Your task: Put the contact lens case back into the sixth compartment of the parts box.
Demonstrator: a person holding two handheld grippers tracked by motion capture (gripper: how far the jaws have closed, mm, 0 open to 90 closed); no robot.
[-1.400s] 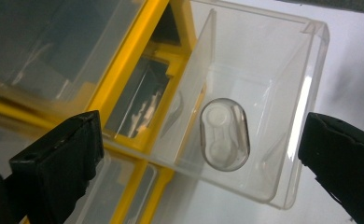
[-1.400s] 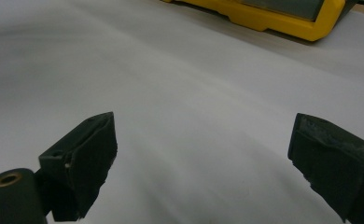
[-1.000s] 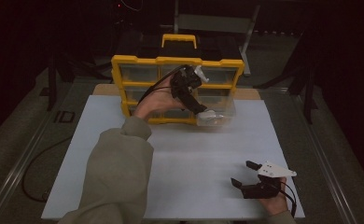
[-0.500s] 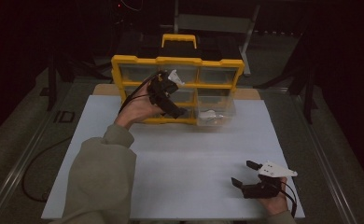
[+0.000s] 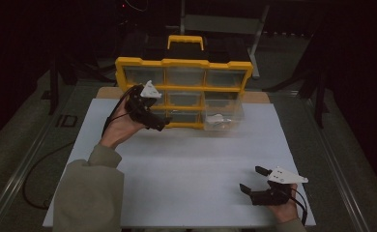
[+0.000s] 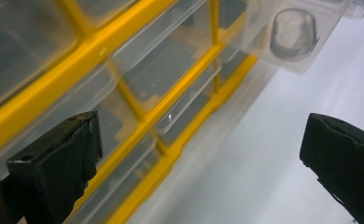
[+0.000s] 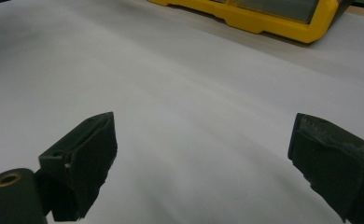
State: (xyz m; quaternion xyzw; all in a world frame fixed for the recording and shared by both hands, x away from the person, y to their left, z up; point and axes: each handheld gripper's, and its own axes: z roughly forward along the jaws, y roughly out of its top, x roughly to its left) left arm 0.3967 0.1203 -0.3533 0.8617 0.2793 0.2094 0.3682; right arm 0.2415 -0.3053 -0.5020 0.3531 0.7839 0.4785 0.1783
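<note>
A yellow organizer point(image 5: 184, 63) with clear drawers stands at the back of the white table point(image 5: 186, 174). Its lower right drawer point(image 5: 224, 118) is pulled out, and a small white item lies inside. My left gripper point(image 5: 158, 123) hovers open in front of the organizer's left drawers, with nothing between its fingers. In the left gripper view my left gripper point(image 6: 199, 154) looks along the yellow frame point(image 6: 40, 102), and the pulled-out drawer point(image 6: 294, 35) is farther off. My right gripper point(image 5: 250, 178) rests open and empty near the table's front right corner. In the right gripper view my right gripper point(image 7: 203, 154) stands over bare table.
The organizer's yellow base point(image 7: 264, 18) lies well beyond the right gripper. A yellow carry handle point(image 5: 185, 41) tops the organizer. Dark floor and metal stands point(image 5: 317, 92) surround the table. A cable point(image 5: 36, 169) runs along the floor at the left.
My left gripper has moved left, from the pulled-out drawer to the organizer's left side. The drawer stays out. The right gripper has not moved.
</note>
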